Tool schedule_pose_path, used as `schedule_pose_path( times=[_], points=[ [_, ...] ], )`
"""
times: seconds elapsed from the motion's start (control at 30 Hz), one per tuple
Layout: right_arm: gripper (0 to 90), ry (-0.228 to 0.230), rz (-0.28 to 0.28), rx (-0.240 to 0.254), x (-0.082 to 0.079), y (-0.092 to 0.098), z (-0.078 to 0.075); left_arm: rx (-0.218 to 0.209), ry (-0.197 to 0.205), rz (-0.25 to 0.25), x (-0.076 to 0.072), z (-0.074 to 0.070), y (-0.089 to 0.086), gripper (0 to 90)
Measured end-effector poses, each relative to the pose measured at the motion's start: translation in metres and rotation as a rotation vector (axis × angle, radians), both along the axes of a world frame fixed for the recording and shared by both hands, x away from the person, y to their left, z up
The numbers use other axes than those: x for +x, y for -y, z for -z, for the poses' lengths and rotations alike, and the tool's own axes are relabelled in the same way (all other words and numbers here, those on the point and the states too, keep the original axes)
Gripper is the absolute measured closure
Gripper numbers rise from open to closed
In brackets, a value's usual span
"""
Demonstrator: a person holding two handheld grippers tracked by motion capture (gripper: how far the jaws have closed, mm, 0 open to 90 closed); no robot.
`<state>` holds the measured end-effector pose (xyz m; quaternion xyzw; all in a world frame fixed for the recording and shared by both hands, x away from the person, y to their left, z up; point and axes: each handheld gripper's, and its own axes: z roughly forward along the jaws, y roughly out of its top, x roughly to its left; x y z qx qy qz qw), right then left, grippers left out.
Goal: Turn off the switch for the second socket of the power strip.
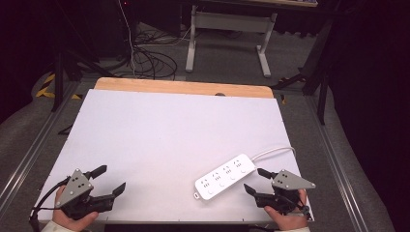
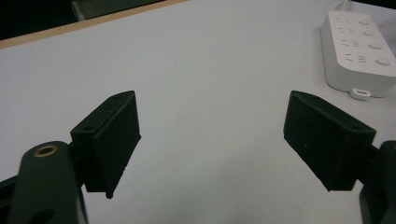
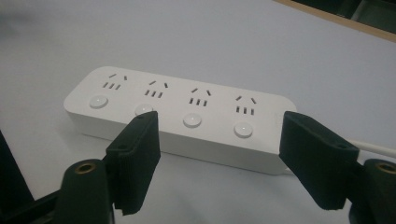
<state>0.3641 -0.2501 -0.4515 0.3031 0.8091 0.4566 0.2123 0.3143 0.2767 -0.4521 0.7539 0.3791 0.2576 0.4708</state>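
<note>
At table's (image 1: 159,125) near-right corner, power strip (image 1: 225,177) is lying flat w/ R gripper (image 1: 255,181) hovering just beside it, jaws spread, empty, L gripper (image 1: 109,180) idling well apart, jaws spread too; prob. pre-grasp, next needing R jaws closing across strip body.

The table (image 1: 159,130) carries a white sheet that covers nearly its whole top; a bare wooden strip (image 1: 183,87) remains exposed along the 12 o'clock edge. One item lies directly on the sheet: a white power strip (image 1: 226,177), located toward 4 o'clock, flat, sockets facing up, long axis running diagonally from 7 to 1 o'clock. It has four socket groups, each with a round button (image 3: 193,120) beside it. Its white cord (image 1: 275,150) leaves the 1 o'clock end and curves across the sheet to the 3 o'clock edge. A small tab (image 2: 360,93) projects from the opposite end.
</note>
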Motion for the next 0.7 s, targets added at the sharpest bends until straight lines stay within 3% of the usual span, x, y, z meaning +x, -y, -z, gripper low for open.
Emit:
schedule_pose_path(
  times=[0.4, 0.7],
  points=[
    [28.7, 0.012, 0.012, -0.012, 0.0003, -0.0006, 0.0003, 0.027, 0.018, -0.004, -0.0021, -0.0006, 0.0022, 19.7],
    [28.6, 0.016, 0.013, -0.013, 0.0002, -0.0005, 0.0006, 0.022, 0.014, 0.000, -0.0021, -0.0008, 0.0015, 19.6]
  ],
)
